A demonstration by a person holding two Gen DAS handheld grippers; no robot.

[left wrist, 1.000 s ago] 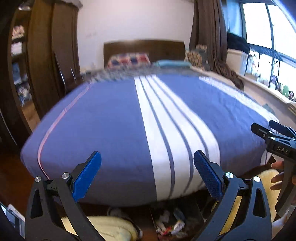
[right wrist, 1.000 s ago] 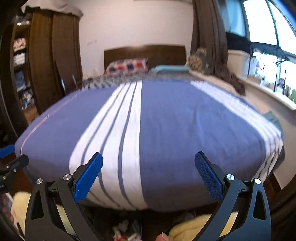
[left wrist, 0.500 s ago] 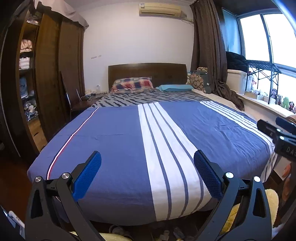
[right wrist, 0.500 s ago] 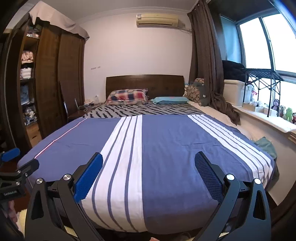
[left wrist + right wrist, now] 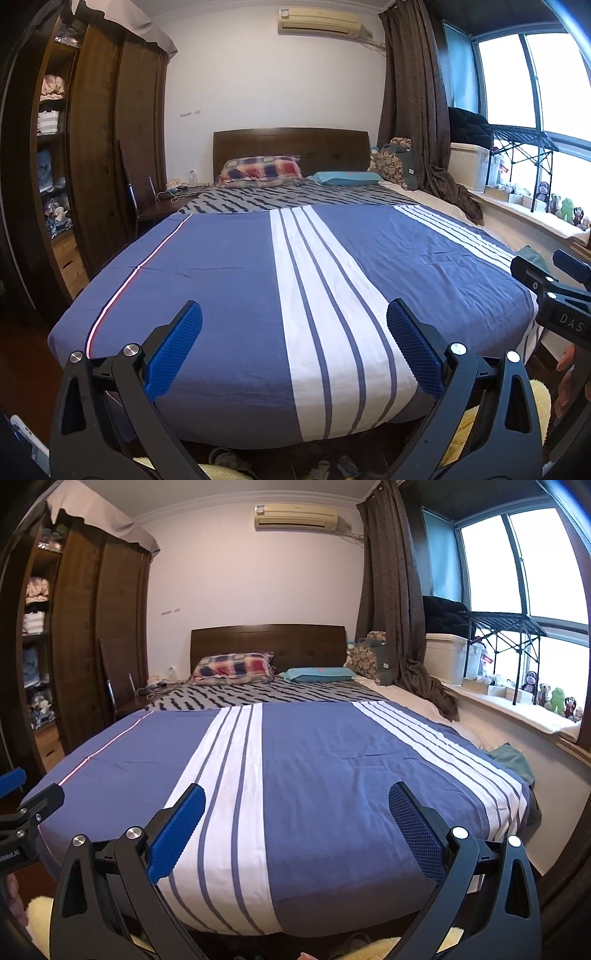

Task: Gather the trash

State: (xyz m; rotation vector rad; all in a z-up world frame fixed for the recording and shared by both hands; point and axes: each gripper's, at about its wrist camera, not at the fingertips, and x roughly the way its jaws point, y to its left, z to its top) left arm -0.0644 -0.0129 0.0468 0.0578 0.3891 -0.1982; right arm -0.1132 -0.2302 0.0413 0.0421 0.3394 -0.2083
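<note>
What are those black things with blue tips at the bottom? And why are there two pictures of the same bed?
Those are two hand-held grippers, like big tongs a person squeezes. Each carries its own camera, so you get two views: one from the left hand-held gripper and one from the right hand-held gripper. Both are wide open and hold nothing. They point at a bed with a blue and white striped cover, with two pillows at the far end. Some small litter shows on the floor below the bed's foot.
</note>
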